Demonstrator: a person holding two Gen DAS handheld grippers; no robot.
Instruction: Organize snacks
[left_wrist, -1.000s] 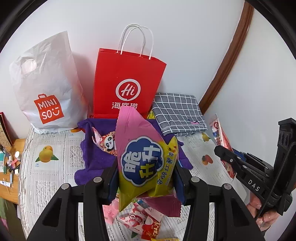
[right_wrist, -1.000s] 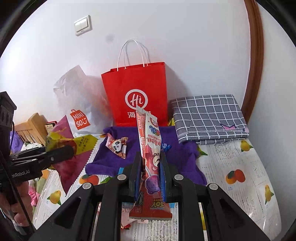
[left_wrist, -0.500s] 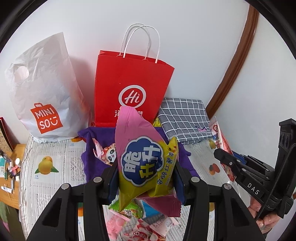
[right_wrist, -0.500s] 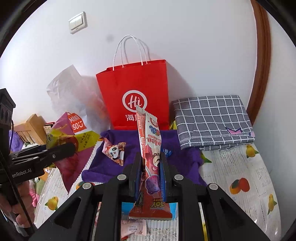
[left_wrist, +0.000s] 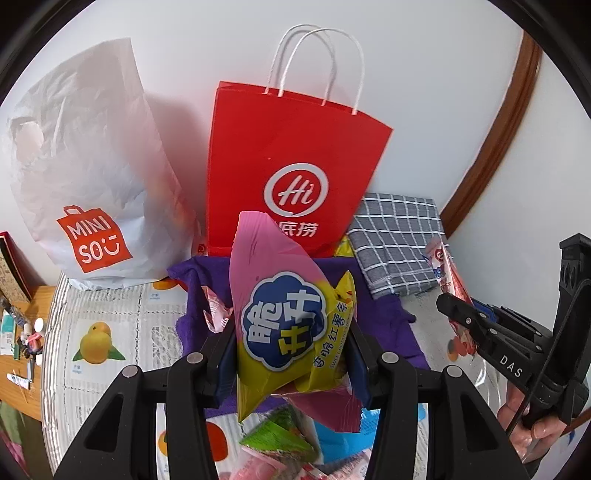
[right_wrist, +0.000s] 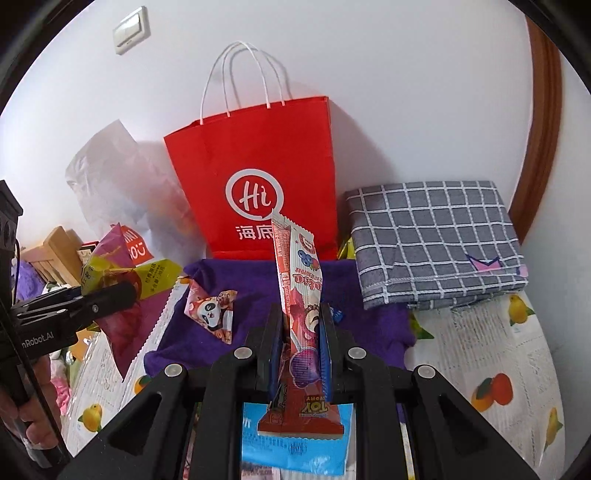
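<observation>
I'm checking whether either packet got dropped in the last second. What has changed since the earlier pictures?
Nothing was let go or newly taken. Both grippers moved forward toward the red paper bag, which looms larger now. The left gripper stays shut on the pink-and-yellow chip packet; the right gripper stays shut on the long red candy packet. The panda packet lies unmoved on the purple cloth.

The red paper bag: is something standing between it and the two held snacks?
Nothing visible blocks the way. The chip bag and the long red snack packet are held up above the purple cloth, facing the red paper bag, whose handles stand upright.
</observation>
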